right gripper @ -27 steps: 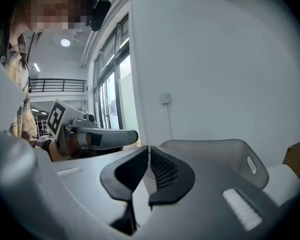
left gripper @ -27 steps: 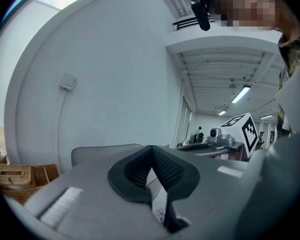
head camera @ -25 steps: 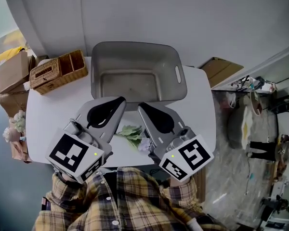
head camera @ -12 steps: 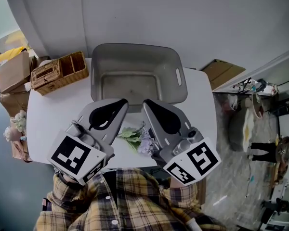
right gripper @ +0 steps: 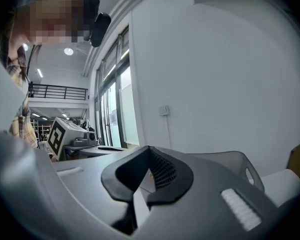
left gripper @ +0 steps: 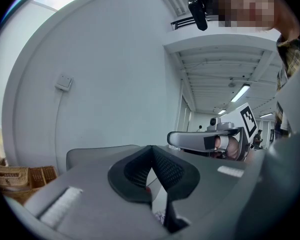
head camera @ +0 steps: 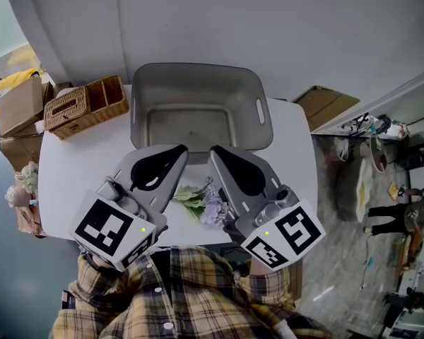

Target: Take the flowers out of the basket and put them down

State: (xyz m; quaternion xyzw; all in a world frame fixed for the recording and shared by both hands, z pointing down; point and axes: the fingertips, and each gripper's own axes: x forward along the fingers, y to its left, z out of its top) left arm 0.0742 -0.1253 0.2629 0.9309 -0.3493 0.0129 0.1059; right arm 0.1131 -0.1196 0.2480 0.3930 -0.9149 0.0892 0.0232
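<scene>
The flowers (head camera: 196, 200), green leaves with pale purple blooms, lie on the white table (head camera: 71, 164) near its front edge, outside the grey plastic basket (head camera: 263, 115). The basket behind them has nothing in it. My left gripper (head camera: 180, 149) hovers left of the flowers, jaws shut with nothing between them (left gripper: 152, 149). My right gripper (head camera: 215, 152) hangs just right of the flowers, partly over the blooms, also shut and holding nothing (right gripper: 149, 149). A little of the purple bloom (left gripper: 160, 217) shows under the left jaws.
A wicker box (head camera: 85, 104) with compartments stands at the table's back left corner. Cardboard boxes (head camera: 18, 104) sit on the floor at the left, another (head camera: 325, 103) at the right. The basket's wall (right gripper: 240, 164) rises close ahead of the right gripper.
My right gripper has shifted a little to the right, uncovering more of the purple blooms on the table. The left gripper has stayed in place.
</scene>
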